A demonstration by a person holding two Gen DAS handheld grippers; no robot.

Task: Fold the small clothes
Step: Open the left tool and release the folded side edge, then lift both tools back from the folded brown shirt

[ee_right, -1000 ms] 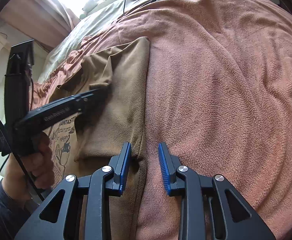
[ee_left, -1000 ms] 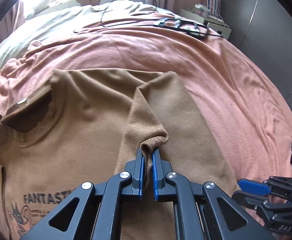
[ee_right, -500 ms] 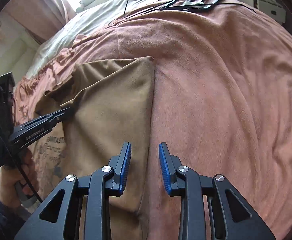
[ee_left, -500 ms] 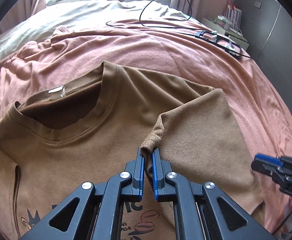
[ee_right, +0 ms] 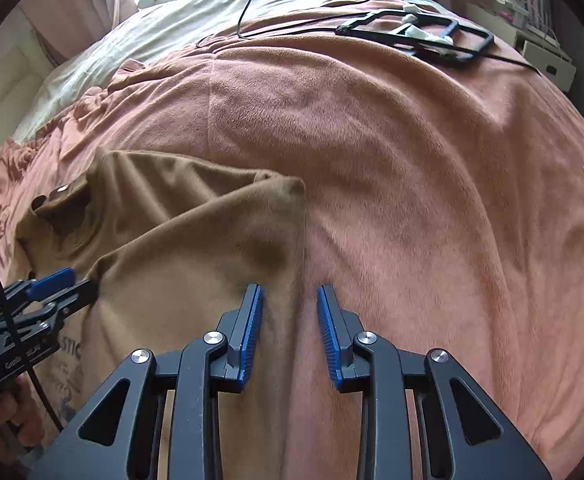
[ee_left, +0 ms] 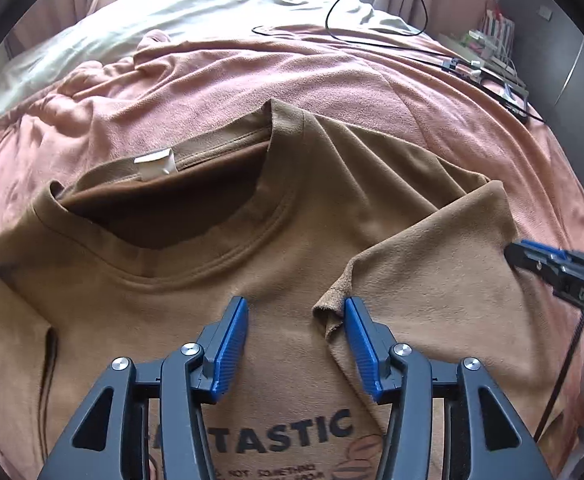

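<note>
The left gripper point(ee_left: 296, 344) gapes wide over the brown T-shirt point(ee_left: 196, 288), its folded sleeve point(ee_left: 424, 280) possibly touching one pad; the right gripper point(ee_right: 290, 332) (also parted, empty) straddles the shirt's edge.

Left gripper point(ee_left: 296, 324) gapes wide; right gripper point(ee_right: 290, 312) likewise parted (both empty, held low).

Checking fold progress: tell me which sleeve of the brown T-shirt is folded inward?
The sleeve beside the left gripper lies folded over the chest; the opposite sleeve lies flat.

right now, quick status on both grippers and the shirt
Left gripper open, sleeve released onto brown t-shirt. Right gripper open at folded edge. Nothing on the shirt.
</note>
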